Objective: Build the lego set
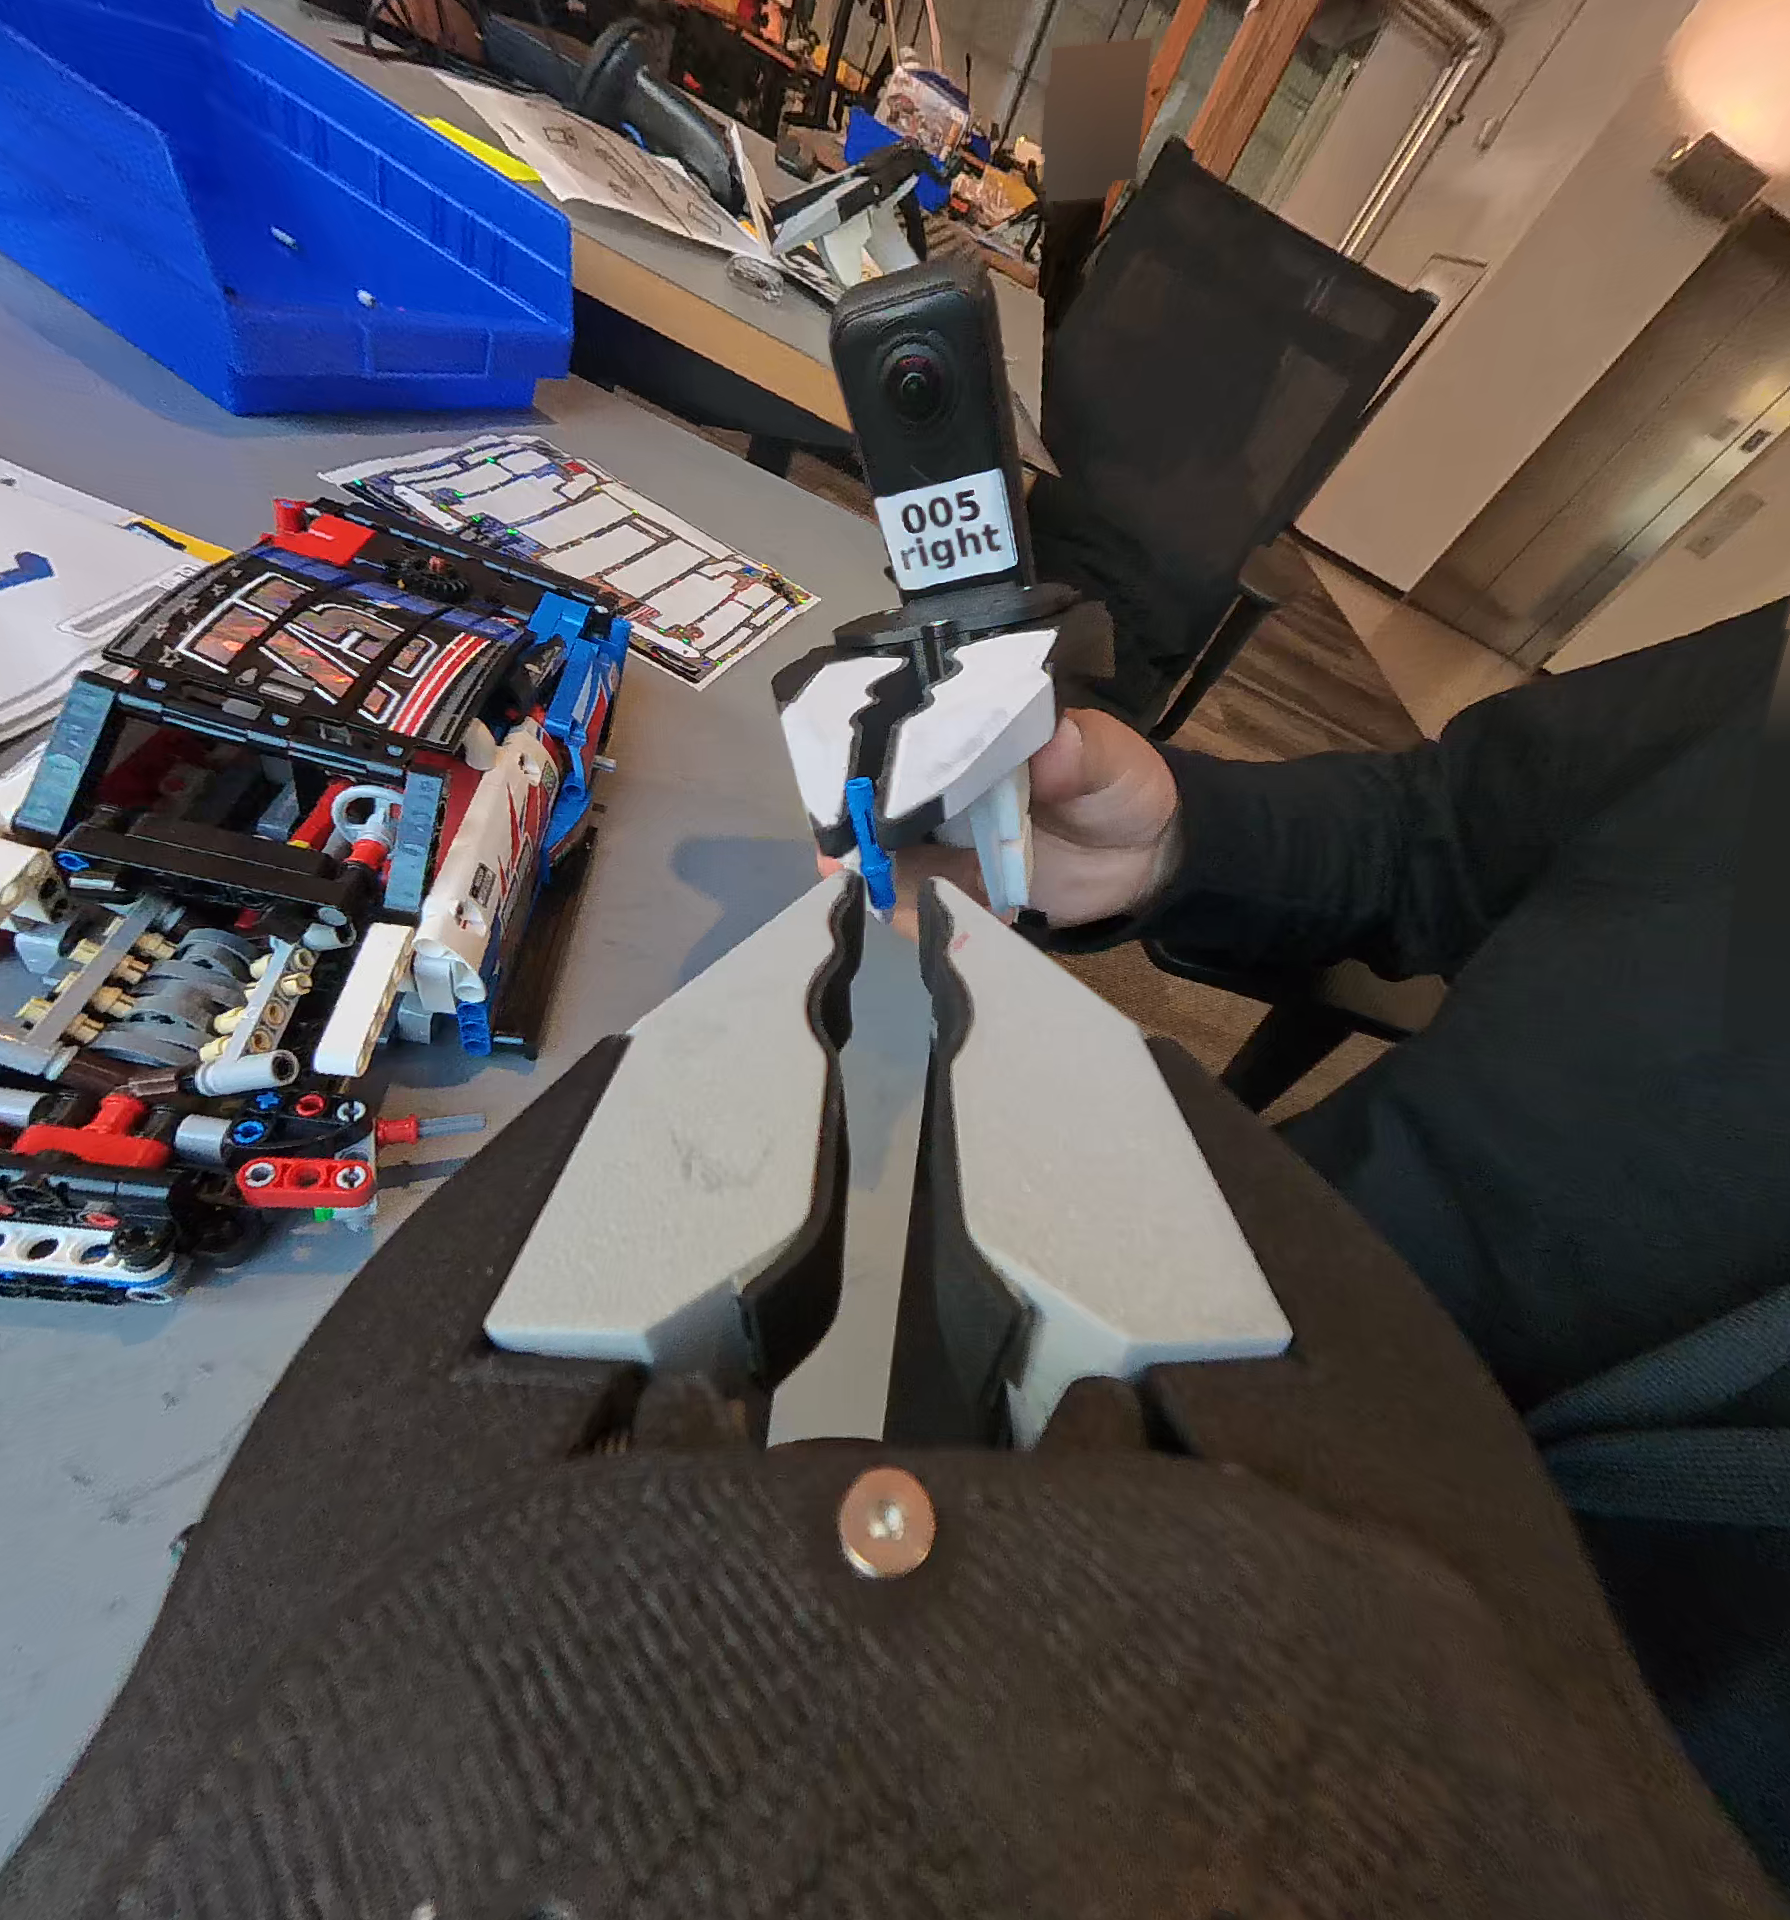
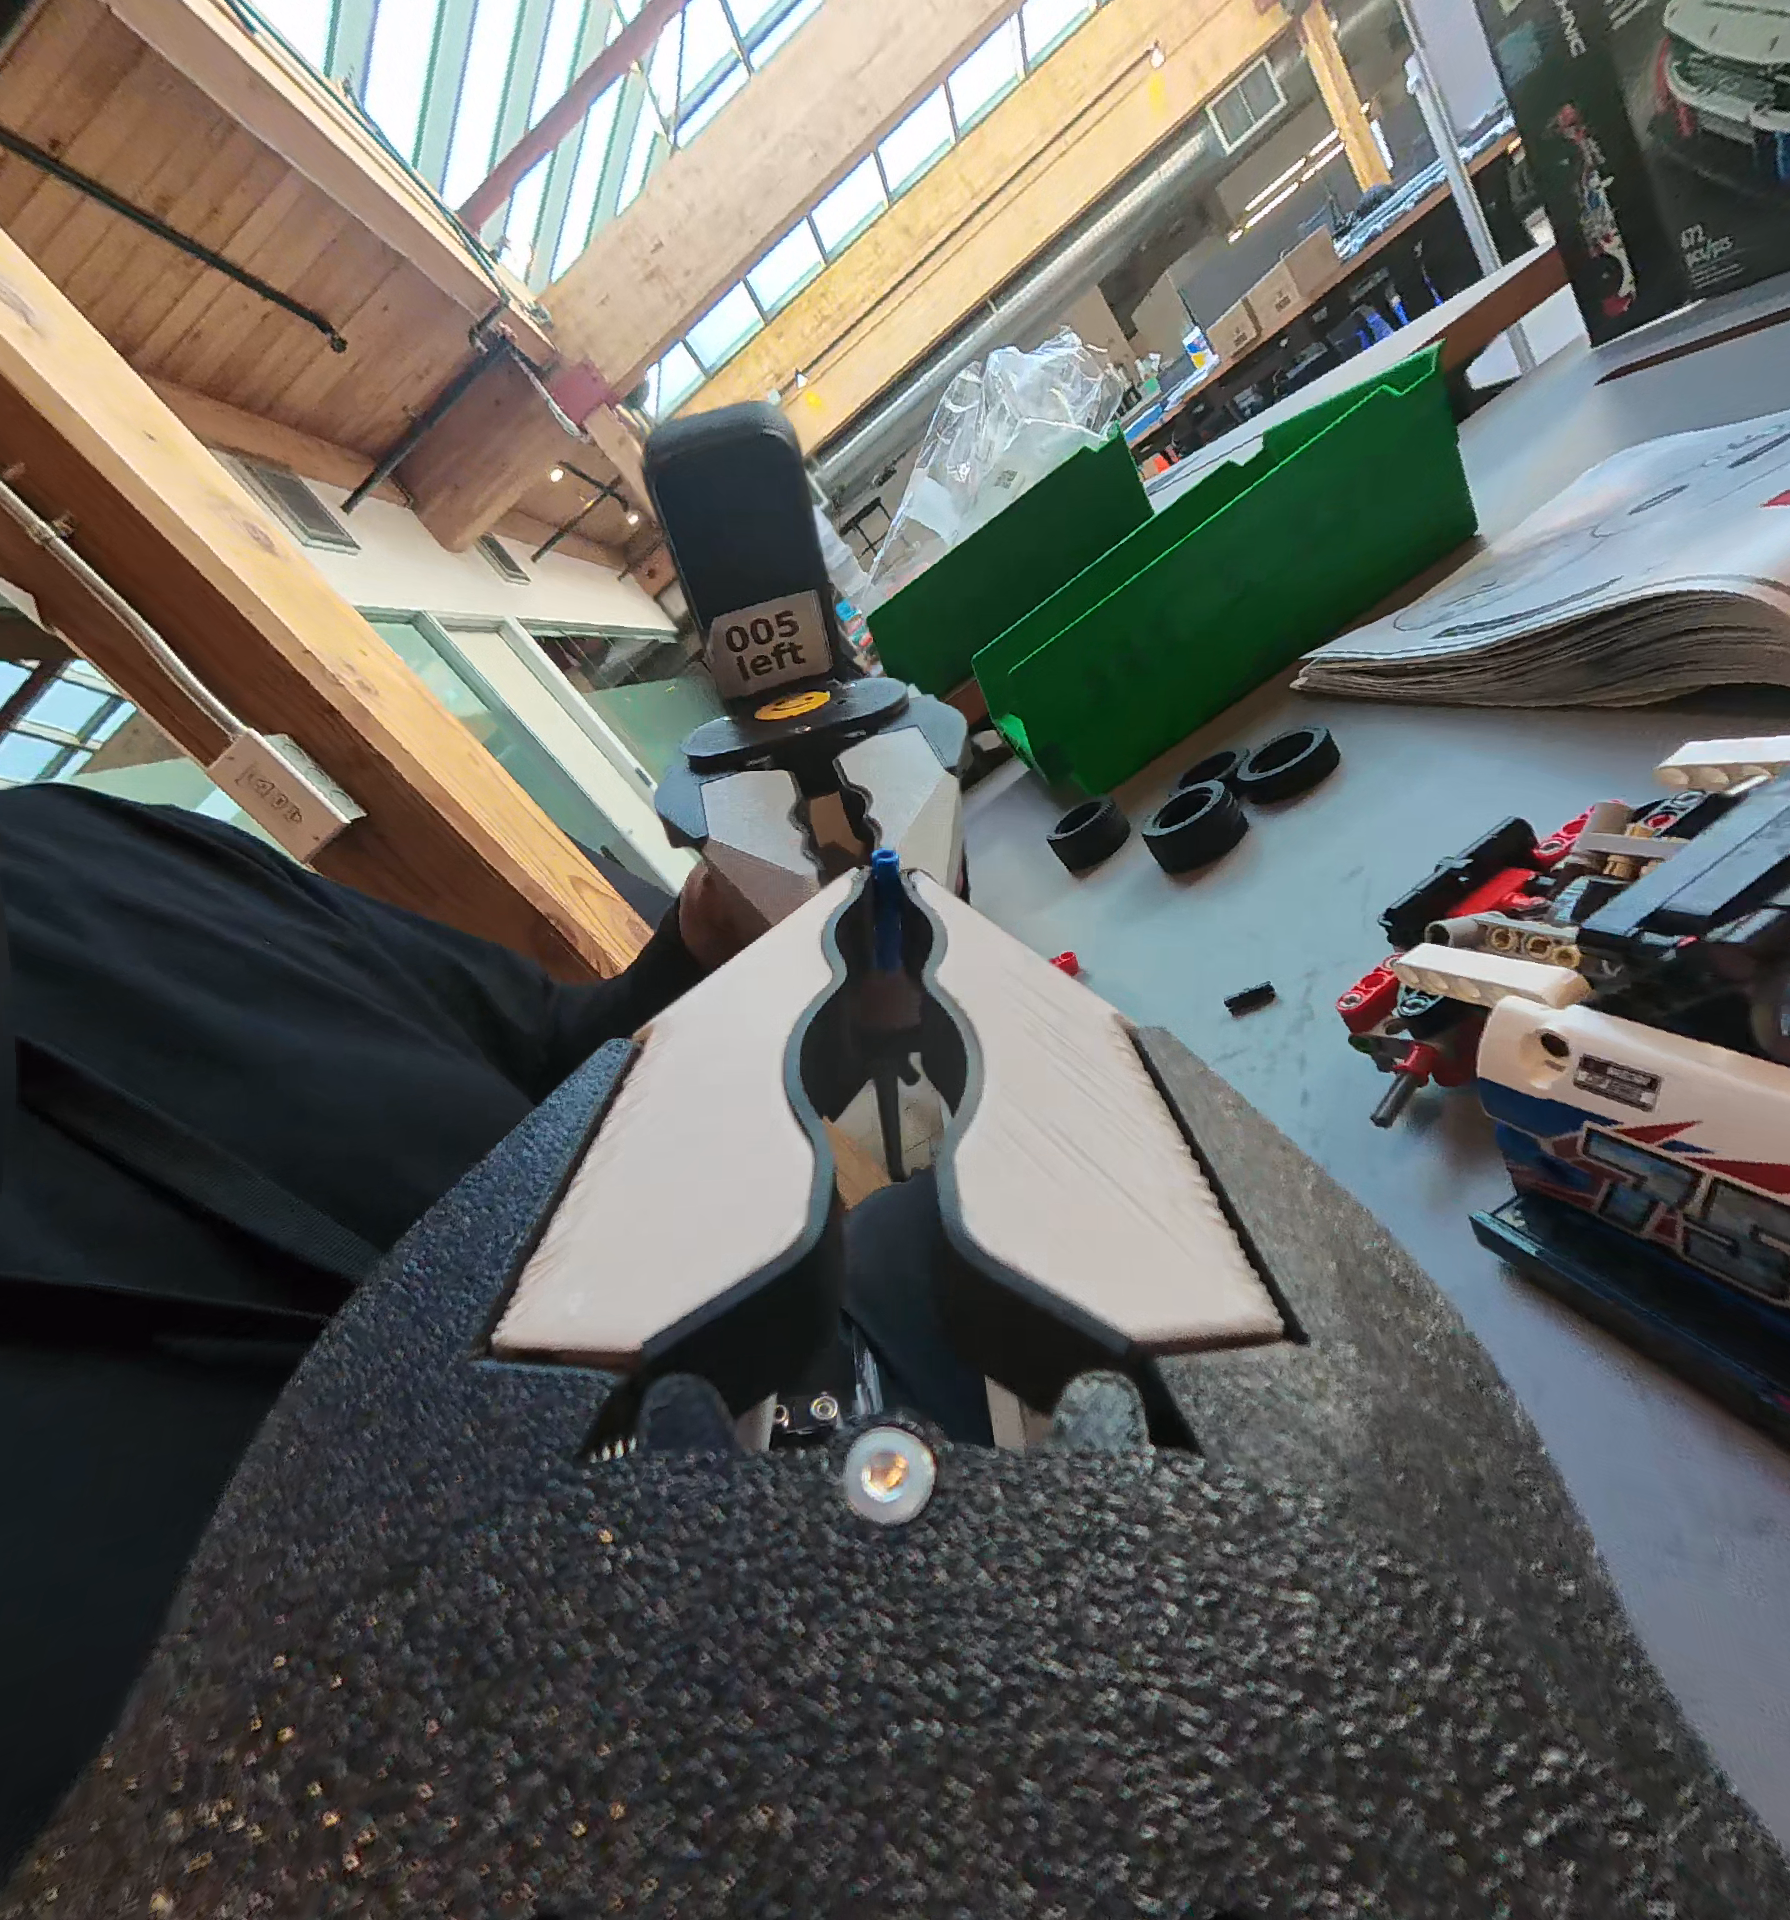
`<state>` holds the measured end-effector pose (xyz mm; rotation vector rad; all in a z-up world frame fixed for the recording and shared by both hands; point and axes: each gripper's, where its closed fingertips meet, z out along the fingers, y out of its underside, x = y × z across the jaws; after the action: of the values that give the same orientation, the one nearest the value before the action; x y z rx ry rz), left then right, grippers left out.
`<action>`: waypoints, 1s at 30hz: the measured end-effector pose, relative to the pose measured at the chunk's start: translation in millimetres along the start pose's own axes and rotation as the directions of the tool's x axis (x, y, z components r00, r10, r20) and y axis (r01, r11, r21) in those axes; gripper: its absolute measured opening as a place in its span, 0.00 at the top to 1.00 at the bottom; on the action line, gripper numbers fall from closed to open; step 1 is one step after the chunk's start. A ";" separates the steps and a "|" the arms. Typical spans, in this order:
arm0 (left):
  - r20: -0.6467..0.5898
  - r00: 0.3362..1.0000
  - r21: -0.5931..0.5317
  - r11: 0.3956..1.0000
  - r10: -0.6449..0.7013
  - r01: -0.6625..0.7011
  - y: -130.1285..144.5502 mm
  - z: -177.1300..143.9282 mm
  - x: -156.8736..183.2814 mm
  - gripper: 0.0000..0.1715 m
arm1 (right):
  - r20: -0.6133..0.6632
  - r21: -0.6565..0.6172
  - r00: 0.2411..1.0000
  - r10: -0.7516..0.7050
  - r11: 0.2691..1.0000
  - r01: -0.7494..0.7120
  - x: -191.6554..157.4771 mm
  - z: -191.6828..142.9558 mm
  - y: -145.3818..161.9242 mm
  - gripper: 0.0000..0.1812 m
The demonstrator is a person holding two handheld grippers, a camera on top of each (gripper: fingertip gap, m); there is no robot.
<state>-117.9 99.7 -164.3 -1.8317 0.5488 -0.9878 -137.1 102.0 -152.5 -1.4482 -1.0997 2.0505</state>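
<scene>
Blue plastic marks the one small piece in play: a slim blue pin [image 2: 883,914] pinched at the tips of the right tongs [image 2: 883,883], its end poking out past them. From the left wrist view the same blue pin [image 1: 867,836] hangs down out of the right tongs [image 1: 875,821], which a hand [image 1: 1099,821] in a black sleeve holds up in the air.

The left tongs [image 1: 889,896] point straight at that pin, tips just beside its lower end; whether they touch it I cannot tell. Their fingers [image 1: 704,1122] stand slightly parted with a narrow gap down the middle and nothing between them. In the right wrist view the left tongs [image 2: 837,831] face back, tip to tip with the right pair.

The lego car [image 1: 247,862], half built in white, red, blue and black, sits on the grey tabletop [image 1: 143,1507] to the left of the left tongs, well apart from both pairs. From the right tongs the lego car [image 2: 1649,1060] lies off to the right. Beyond it lie four black tyres [image 2: 1197,810], two green bins [image 2: 1182,623] and an open instruction book [image 2: 1597,592]. A blue bin [image 1: 247,208] and a sticker sheet [image 1: 600,551] lie beyond the car in the left wrist view.
</scene>
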 end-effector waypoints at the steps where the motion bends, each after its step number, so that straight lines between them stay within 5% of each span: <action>1: -0.006 1.000 -0.002 1.000 -0.003 0.003 0.6 0.5 0.3 0.96 | -0.001 0.001 1.000 -0.012 1.000 0.012 -1.2 0.6 -0.3 0.97; 8: 0.001 0.999 -0.022 0.999 0.041 -0.041 4.6 1.5 1.2 0.99 | -0.018 -0.029 0.998 -0.066 0.997 0.065 -4.0 1.1 2.9 0.98; 16: 0.085 0.947 -0.237 0.930 0.309 -0.282 20.1 -3.1 -8.0 0.99 | -0.073 -0.328 0.915 -0.397 0.876 0.354 3.0 -4.2 21.2 0.98; 30: 0.091 0.909 -0.375 0.860 0.406 -0.346 43.5 2.2 -20.2 0.98 | -0.066 -0.500 0.863 -0.501 0.765 0.406 19.6 -9.3 42.8 0.98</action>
<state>-125.6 95.9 -211.6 -1.9899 0.9885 -0.4821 -131.2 93.0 -199.3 -1.3653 -1.7479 1.3180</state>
